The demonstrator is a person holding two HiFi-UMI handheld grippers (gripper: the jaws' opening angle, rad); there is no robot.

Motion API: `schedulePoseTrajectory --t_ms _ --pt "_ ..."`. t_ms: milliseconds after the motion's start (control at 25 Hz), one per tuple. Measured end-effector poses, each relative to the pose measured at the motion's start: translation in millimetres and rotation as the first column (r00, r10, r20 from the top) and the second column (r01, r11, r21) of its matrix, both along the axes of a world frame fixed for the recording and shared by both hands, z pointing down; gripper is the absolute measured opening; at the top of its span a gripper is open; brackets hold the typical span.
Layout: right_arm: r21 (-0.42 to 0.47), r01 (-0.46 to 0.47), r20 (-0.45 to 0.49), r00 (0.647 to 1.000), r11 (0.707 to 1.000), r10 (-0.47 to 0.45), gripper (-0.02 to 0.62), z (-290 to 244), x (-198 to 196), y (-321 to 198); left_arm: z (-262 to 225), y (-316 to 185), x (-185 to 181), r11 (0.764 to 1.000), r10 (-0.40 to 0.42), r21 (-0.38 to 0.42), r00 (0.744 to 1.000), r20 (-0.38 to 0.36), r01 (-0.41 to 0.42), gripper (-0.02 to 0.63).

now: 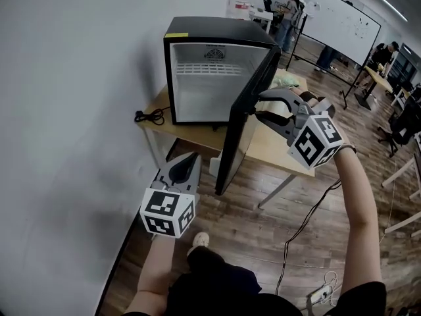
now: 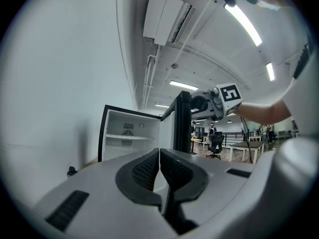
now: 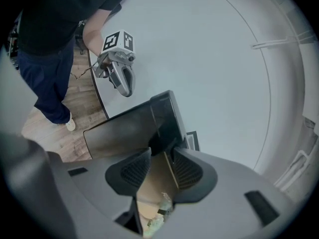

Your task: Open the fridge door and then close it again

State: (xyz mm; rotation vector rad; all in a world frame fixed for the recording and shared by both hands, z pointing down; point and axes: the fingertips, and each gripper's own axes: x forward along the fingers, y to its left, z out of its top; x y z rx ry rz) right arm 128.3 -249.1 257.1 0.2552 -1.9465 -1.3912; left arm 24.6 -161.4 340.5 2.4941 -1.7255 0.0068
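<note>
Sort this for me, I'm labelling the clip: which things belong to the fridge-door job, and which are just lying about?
Job:
fridge
its open door
right gripper, jaws apart astride the door's edge
table under the fridge

Lying about:
black cable on the table
whiteboard
office chair

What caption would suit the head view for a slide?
Right gripper straddles the open fridge door; left gripper, jaws shut, hangs below.
</note>
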Motion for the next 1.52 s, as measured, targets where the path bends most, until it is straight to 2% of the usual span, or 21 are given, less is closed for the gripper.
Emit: schedulePoseTrajectory --t_ms 680,960,1160,1520 --pt "0.024 -0.032 -0.117 0.992 0.999 0.034 0.117 4 86 11 4 26 35 1.0 0.019 -0.009 1.0 0.023 -0.018 0.008" --pt "0.028 -0.07 -0.117 0.99 0.997 0.073 0.117 3 116 9 2 31 47 0.999 0.034 -0.014 0.999 0.03 -0.034 0.008" --pt "0.029 -0.087 -0.098 0.991 0.996 0.089 0.117 2 120 8 4 33 49 0.999 0.039 -0.013 0.999 0.03 -0.038 0.008" --pt "0.043 -0.093 -0.084 0.992 0.995 0.096 0.117 9 87 0 15 24 23 1.0 0.012 -0.019 1.0 0.01 -0.012 0.008"
